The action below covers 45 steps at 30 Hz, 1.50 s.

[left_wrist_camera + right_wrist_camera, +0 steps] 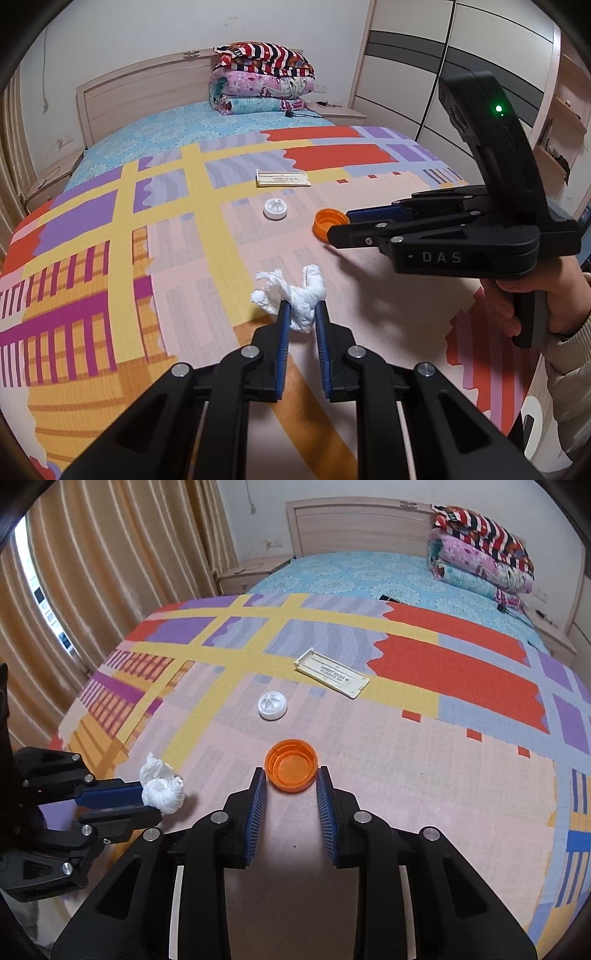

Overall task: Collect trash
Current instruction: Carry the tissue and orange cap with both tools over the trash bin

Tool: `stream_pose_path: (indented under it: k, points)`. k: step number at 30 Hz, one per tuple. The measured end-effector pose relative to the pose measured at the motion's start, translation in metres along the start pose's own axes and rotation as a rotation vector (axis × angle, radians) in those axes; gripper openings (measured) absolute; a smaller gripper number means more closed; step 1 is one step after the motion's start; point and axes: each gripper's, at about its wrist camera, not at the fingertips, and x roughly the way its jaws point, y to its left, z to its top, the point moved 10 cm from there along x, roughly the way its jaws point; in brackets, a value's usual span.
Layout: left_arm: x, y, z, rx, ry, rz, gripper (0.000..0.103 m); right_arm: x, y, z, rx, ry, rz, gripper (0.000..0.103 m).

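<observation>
The left hand-held gripper [302, 310] is clenched on a crumpled white tissue [295, 295]. The tissue sticks out past its blue pads, low over the bed [369, 775] with its bright patchwork cover.

The right hand-held gripper [291, 775] is released. An orange cap [291, 765] lies open side up on the cover, just past its two tips. The pads stand to either side of the cap and do not press on it.

Farther up the bed lies a white cap [272, 705]. Beyond that is a flat cream plastic strip [331, 672] with small print on it. A pile of folded blankets [258, 79] sits at the wooden headboard [147, 92].
</observation>
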Motion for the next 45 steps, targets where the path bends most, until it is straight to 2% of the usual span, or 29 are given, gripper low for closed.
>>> stream_pose_path:
  k: [2,7,9,10,11,17,29,37,45]
  points:
    - [-0.003,0.000,0.000,0.003,-0.003,0.001,0.013,0.001,0.000,0.003,-0.008,-0.007,-0.025,0.049]
    - [-0.013,-0.002,0.000,0.013,-0.015,0.007,0.013,0.005,-0.001,0.007,-0.007,-0.015,-0.035,0.049]
    - [-0.015,-0.002,0.000,0.014,-0.018,0.009,0.013,0.005,-0.001,0.007,-0.005,-0.025,-0.041,0.047]
    - [-0.017,-0.002,-0.001,0.015,-0.021,0.011,0.013,0.005,-0.001,0.007,-0.009,-0.027,-0.046,0.043]
    - [-0.019,-0.003,-0.002,0.016,-0.023,0.012,0.013,0.004,0.000,0.006,-0.014,-0.026,-0.046,0.030]
    - [-0.033,-0.010,-0.015,0.022,-0.035,0.002,0.013,-0.010,0.005,-0.007,-0.023,-0.037,-0.054,0.030]
    - [-0.083,-0.035,-0.046,0.044,-0.075,-0.012,0.013,-0.071,0.035,-0.061,-0.045,-0.080,-0.046,0.030]
    - [-0.115,-0.067,-0.073,0.079,-0.093,-0.043,0.013,-0.114,0.064,-0.093,-0.070,-0.122,-0.026,0.030]
    - [-0.135,-0.088,-0.108,0.070,-0.093,-0.065,0.013,-0.143,0.105,-0.131,-0.154,-0.124,-0.013,0.030]
